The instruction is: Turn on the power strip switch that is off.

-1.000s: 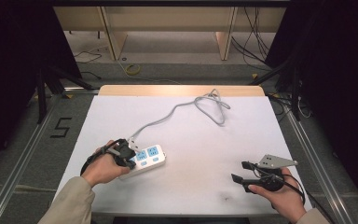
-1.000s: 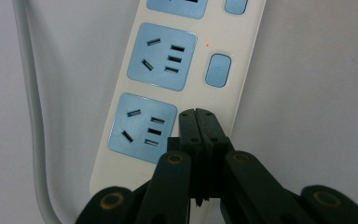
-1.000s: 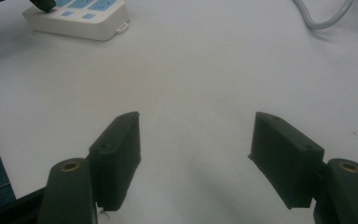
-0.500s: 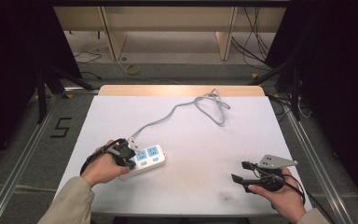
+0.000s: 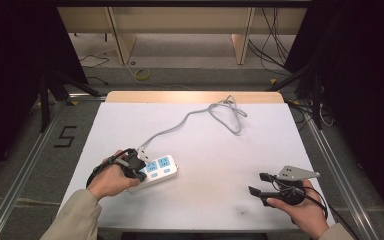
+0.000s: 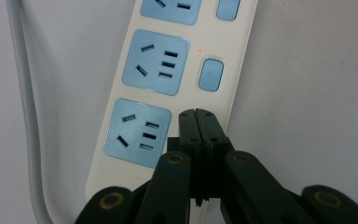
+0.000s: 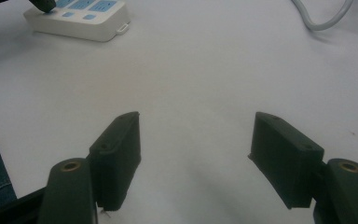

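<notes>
Power strip (image 6: pixel 168 88) lies on the white table (image 5: pixel 215 165), directly beneath my left gripper (image 6: pixel 198 116), whose closed, empty tips rest over its smooth white plastic casing beside a glossy blue rocker switch (image 6: pixel 210 74).

The high view looks forward and down from above the person's side, taking in the whole white table (image 5: pixel 205 150). The left gripper view looks steeply down, very close, onto the power strip (image 6: pixel 168 79), which lies left of centre in the high view. The right gripper view skims low across the tabletop, with the same strip at its upper left.
</notes>
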The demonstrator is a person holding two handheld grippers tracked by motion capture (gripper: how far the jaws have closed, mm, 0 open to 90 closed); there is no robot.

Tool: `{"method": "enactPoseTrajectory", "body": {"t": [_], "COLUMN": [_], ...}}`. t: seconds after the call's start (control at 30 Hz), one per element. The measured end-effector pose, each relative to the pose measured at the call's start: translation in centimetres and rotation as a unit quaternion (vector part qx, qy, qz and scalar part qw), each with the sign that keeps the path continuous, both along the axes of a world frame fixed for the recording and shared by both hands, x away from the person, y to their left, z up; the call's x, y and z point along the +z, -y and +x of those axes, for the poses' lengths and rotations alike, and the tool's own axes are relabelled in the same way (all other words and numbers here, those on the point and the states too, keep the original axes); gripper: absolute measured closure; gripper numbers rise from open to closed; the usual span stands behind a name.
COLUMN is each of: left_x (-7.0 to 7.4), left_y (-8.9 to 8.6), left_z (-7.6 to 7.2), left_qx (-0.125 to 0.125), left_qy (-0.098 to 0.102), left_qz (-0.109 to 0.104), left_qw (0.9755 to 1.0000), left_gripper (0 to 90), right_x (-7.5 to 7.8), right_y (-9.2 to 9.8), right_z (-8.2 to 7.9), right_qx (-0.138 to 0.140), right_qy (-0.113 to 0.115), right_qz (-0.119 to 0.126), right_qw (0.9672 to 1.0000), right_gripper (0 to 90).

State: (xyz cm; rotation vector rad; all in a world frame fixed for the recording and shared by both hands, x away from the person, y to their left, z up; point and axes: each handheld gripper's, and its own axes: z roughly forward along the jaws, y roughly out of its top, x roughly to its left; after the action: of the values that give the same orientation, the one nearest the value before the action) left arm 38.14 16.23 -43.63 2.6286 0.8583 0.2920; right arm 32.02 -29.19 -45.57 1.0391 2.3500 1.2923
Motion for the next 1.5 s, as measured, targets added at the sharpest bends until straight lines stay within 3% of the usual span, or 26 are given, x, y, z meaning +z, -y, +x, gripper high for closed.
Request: {"method": "enactPoseTrajectory", "body": {"t": [0.17,0.67,1.2,1.37,1.5], "left_x": [0.4,0.9,1.2,1.4,1.4], "left_y": [0.0,0.2,0.6,0.8,1.0], "left_z": [0.0,0.1,0.3,0.4,0.5], "left_qx": [0.010,0.015,0.020,0.024,0.013], "left_qy": [0.025,0.049,0.081,0.096,0.098], "left_qz": [-0.020,-0.041,-0.070,-0.084,-0.090], "left_qw": [0.9994,0.9979,0.9941,0.9916,0.9910], "left_gripper": [89.6,89.4,84.9,82.7,78.9], "right_x": [0.0,0.1,0.1,0.1,0.1], "right_y": [0.0,0.0,0.1,0.1,0.1], "right_z": [0.0,0.0,0.0,-0.1,-0.1], "right_qx": [0.001,0.000,0.000,0.000,0.000], "right_qy": [0.002,0.000,0.002,0.001,0.001], "right_qz": [0.000,0.000,0.001,0.001,0.001], "right_qw": [1.0000,1.0000,1.0000,1.0000,1.0000], "right_gripper": [33.4,33.4,33.4,33.4,33.4]}}
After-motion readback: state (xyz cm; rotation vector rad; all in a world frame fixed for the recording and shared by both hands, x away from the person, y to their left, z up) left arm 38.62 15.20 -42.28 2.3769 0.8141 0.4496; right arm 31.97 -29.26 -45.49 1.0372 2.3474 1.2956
